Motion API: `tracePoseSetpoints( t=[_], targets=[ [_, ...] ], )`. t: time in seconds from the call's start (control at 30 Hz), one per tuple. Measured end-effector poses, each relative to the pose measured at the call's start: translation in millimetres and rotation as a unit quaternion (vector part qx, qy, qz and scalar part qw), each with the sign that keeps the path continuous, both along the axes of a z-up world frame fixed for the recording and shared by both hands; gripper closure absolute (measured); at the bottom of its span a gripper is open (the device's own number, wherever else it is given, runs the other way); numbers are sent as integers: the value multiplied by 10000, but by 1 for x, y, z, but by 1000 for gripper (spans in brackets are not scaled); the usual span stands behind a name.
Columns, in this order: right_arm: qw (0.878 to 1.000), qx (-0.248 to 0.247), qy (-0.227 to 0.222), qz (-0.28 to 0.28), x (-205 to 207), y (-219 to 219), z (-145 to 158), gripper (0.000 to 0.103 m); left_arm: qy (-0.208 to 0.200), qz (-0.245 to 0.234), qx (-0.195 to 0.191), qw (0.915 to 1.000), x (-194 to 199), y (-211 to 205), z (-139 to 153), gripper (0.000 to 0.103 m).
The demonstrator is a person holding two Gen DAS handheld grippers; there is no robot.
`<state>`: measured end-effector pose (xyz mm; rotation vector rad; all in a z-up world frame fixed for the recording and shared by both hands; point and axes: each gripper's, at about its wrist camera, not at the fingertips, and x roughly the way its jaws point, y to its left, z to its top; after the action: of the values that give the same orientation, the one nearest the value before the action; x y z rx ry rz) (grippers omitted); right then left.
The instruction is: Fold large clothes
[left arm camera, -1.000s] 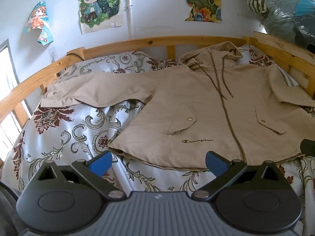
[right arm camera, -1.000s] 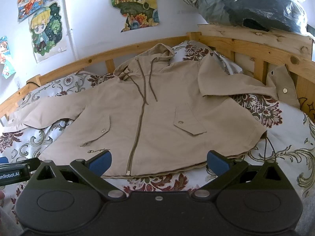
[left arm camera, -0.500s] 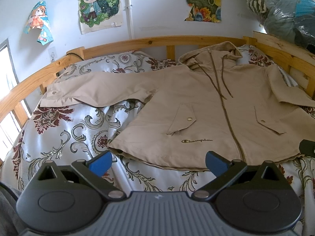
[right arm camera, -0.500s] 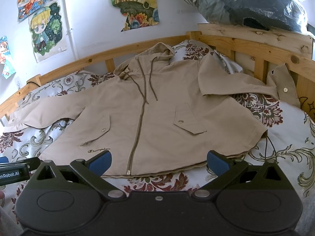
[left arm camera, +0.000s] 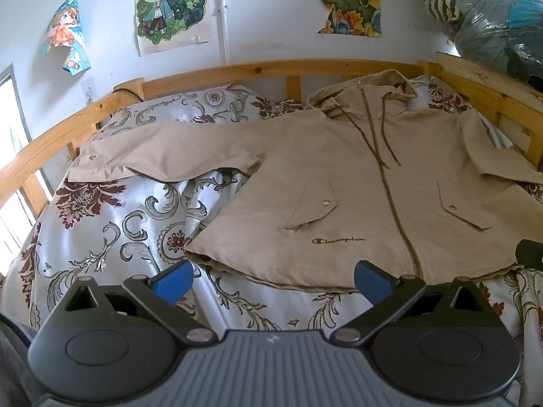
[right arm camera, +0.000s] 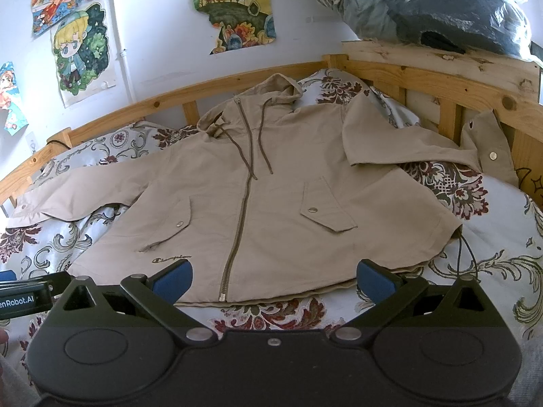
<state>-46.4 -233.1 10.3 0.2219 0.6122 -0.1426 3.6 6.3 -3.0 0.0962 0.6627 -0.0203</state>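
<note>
**anon1:** Left wrist view has the whole tan jacket [left arm camera: 356, 186] laid out front-up on the floral bedspread [left arm camera: 112, 224], hood toward the wooden bed rail [left arm camera: 237, 68], hem closest to the camera. Left gripper [left arm camera: 271, 279] hangs just short of the hem, jaws spread wide, nothing between them. Looks to me like no fold has been made yet, this is the lining-up bit

**anon2:** yeah same from the right wrist cam, right gripper [right arm camera: 273, 279] is splayed wide too and holding nothing, sitting just off the hem near the bottom of the zipper [right arm camera: 237, 224]. You can see the tip of the other tool at the left edge

**anon1:** so first move is sleeves in I'd guess? The left sleeve [left arm camera: 163, 156] is stretched straight out sideways, well away from the body. Probably pinch the cuff and drag it across the chest

**anon2:** right sleeve [right arm camera: 407, 149] is messier, it runs toward the side rail and the cuff with the snap is propped up against the slats. That needs lifting clear before it'll lie flat

**anon1:** fabric looks thin and a bit crisp, zipped shut, two flap pockets with snaps, drawcords [right arm camera: 254, 149] lying loose down the front, small logo near the hem. Hem's a little rumpled so grab both layers or it'll slide apart
</note>
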Motion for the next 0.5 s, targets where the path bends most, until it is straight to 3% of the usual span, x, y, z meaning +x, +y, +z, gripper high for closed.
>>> tracePoseSetpoints(
  t=[0.5],
  targets=[
    [10000, 2, 7, -3, 0, 0, 1, 1, 10, 13, 17, 10000, 0, 0, -1, 1]
  ],
)
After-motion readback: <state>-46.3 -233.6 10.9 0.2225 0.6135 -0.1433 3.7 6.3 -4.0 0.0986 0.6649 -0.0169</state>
